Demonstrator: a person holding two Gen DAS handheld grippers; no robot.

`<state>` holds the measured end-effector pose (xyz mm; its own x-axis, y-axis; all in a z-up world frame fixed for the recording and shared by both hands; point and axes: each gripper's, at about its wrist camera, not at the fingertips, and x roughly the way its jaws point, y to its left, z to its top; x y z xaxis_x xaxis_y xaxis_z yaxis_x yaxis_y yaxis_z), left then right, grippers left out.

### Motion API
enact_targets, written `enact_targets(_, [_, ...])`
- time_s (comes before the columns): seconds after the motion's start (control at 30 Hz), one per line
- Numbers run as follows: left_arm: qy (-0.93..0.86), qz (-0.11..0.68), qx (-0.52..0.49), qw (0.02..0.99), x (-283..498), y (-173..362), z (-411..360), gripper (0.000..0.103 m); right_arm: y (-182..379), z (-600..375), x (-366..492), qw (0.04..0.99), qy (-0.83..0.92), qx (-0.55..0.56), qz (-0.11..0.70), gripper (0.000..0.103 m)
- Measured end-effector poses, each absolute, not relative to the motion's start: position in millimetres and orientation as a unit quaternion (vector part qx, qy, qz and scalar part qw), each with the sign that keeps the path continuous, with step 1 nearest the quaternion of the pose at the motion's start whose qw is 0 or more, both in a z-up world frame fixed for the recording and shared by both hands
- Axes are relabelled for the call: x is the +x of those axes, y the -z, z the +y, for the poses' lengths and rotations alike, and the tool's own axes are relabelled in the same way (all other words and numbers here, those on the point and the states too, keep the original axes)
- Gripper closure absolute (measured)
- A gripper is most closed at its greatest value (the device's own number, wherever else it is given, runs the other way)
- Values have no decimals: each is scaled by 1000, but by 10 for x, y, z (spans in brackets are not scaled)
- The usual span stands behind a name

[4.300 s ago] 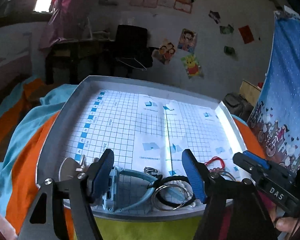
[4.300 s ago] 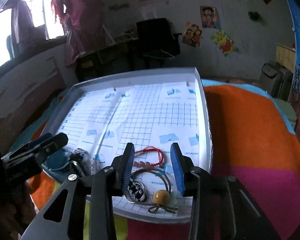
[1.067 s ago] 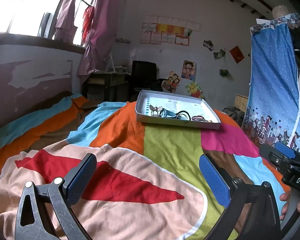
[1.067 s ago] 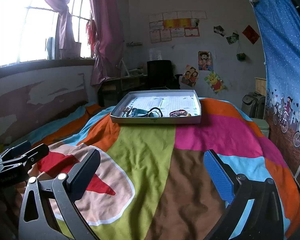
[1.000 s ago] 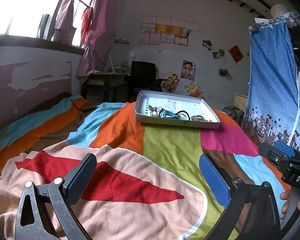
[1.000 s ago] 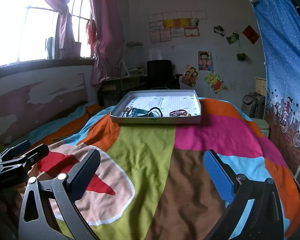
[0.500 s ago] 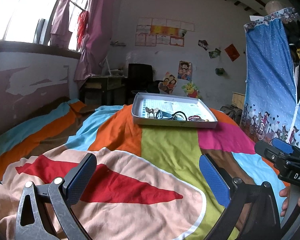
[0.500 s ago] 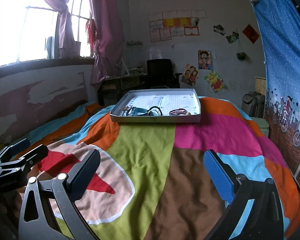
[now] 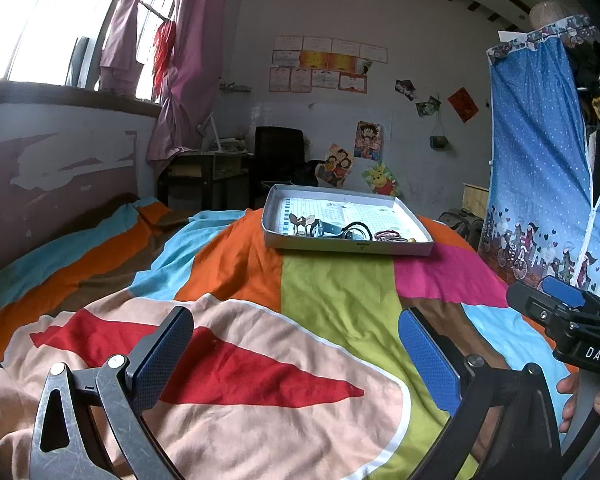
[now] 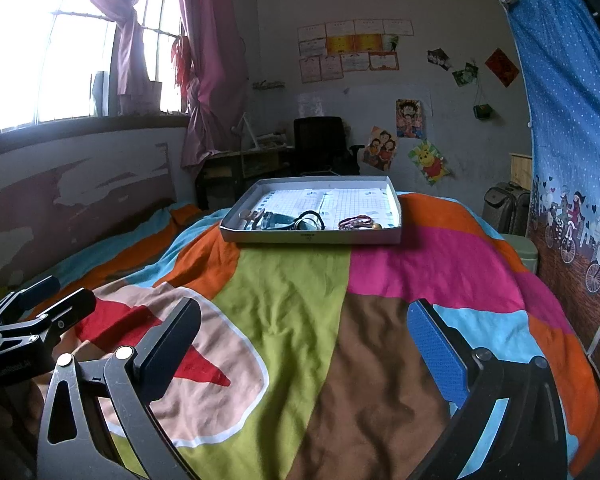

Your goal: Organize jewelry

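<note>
A shallow grey tray (image 9: 350, 245) (image 10: 312, 237) lined with grid paper lies far ahead on the bed. Along its near edge lie jewelry pieces: a black band (image 9: 356, 227) (image 10: 310, 216), a red bracelet (image 9: 386, 234) (image 10: 356, 221), a teal strap (image 9: 330, 229) (image 10: 278, 221), and a small amber bead (image 9: 411, 240). My left gripper (image 9: 296, 354) hangs open and empty over the bedspread, well short of the tray. My right gripper (image 10: 306, 344) is likewise open and empty. Each gripper's body shows at the edge of the other's view.
A patchwork bedspread (image 9: 332, 292) of many colours covers the bed. Beyond the tray stand a desk (image 10: 240, 168) and a black chair (image 10: 320, 144). A blue printed curtain (image 9: 540, 184) hangs at the right, a window with pink drapes at the left. A hand (image 9: 572, 396) holds the right gripper.
Since 4.3 s ago both grippers have pulled far back from the tray and opened wide. Over the last second they barely move; the left view tilts up a little.
</note>
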<state>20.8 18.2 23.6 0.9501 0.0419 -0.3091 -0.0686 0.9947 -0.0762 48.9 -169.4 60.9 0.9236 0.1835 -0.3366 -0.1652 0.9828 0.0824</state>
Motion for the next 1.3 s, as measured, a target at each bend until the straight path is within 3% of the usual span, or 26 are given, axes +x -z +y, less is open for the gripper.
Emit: enact_targets(1.3, [-29, 155, -44, 987, 201, -237, 185, 0, -561, -1704, 451, 979, -90, 28, 180, 1])
